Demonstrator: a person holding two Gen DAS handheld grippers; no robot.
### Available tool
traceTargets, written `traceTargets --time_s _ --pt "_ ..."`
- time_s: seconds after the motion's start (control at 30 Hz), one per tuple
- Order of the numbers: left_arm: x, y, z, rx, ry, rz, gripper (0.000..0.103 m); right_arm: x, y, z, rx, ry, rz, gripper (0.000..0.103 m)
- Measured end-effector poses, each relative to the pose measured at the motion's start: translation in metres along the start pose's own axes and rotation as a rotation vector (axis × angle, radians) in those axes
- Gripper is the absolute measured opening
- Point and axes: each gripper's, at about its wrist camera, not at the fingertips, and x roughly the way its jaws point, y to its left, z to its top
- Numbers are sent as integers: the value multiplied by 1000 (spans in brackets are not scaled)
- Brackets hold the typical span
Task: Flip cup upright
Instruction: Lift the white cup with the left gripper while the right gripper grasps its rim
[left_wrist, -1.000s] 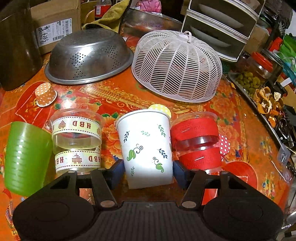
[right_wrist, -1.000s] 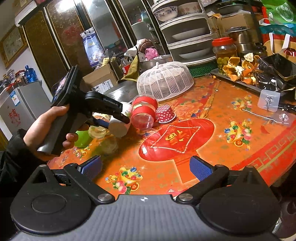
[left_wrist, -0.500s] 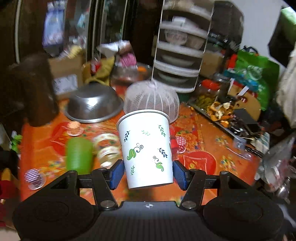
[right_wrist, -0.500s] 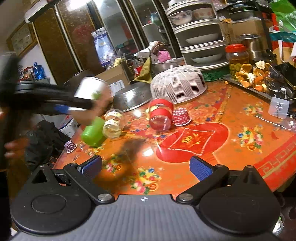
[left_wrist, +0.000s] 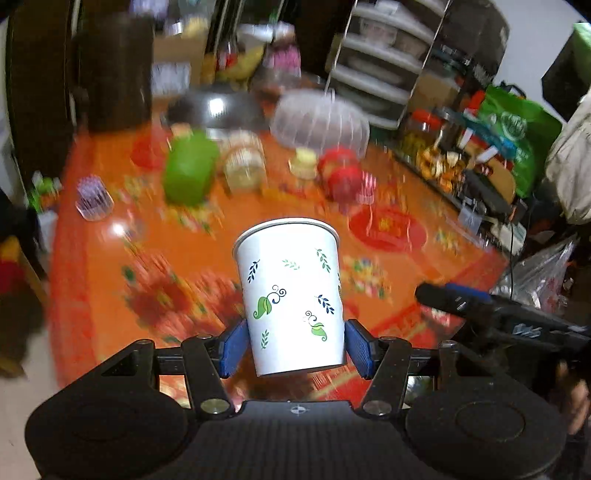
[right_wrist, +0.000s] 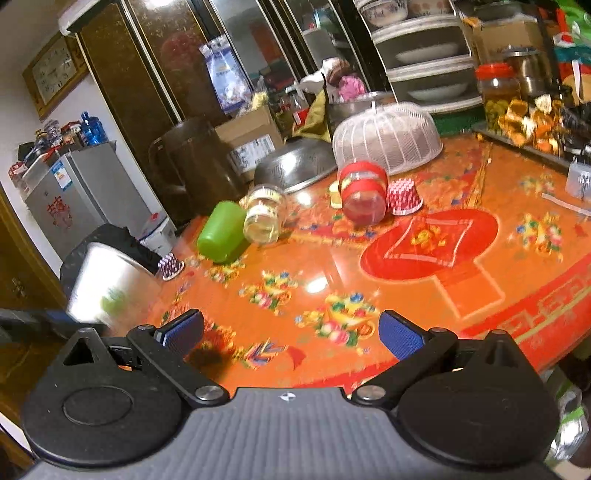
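The left tongs (left_wrist: 291, 349) are clamped on the white paper cup (left_wrist: 290, 295), one blue pad on each side of its narrow end. In the left wrist view the wide rim of the cup points away from the camera, toward 12 o'clock, and the cup hangs in the air above the orange tabletop (left_wrist: 122, 280), not touching it. The surroundings are blurred, so I judge that the hand is in motion, probably in the middle of the turn.

The right tongs (right_wrist: 290, 334) are apart and hold nothing; they hover over the near edge of the tabletop. In the right wrist view the cup appears at about 9 o'clock, blurred and tilted, beyond the left side of the tabletop.

Farther out, at 11 to 12 o'clock, the green cup (right_wrist: 221, 232), the clear jar with ribbon (right_wrist: 264, 216) and the red jar (right_wrist: 362, 194) stand near each other, with the white mesh food cover (right_wrist: 388, 138) behind them.

As I judge it, the grasp and the lift are done. What is left is to finish the rotation until the rim faces up, to set the base down on a free part of the tabletop, and to release the cup.
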Motion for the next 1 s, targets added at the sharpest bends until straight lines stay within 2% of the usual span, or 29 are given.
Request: traceTargets --time_s 0.13,0.27,0.43,0.6,0.73,0.9,1.0 --pt "34 2 -5 -57 39 -25 61 1 -1 -1 32 26 -8 102" --pt "46 -1 -14 -61 61 -47 61 7 1 -1 50 62 -13 102" --pt "44 3 -18 -71 47 -61 61 31 3 6 135 192 75 102" --pt "43 9 -21 -96 43 -82 61 55 24 22 175 298 164 102" --pt "43 14 -23 -115 40 -105 61 80 38 24 191 384 180 101" --pt "43 20 -24 -134 39 -135 61 102 50 22 148 458 137 86" --pt "44 24 -24 -141 37 -152 61 108 52 22 149 472 141 84"
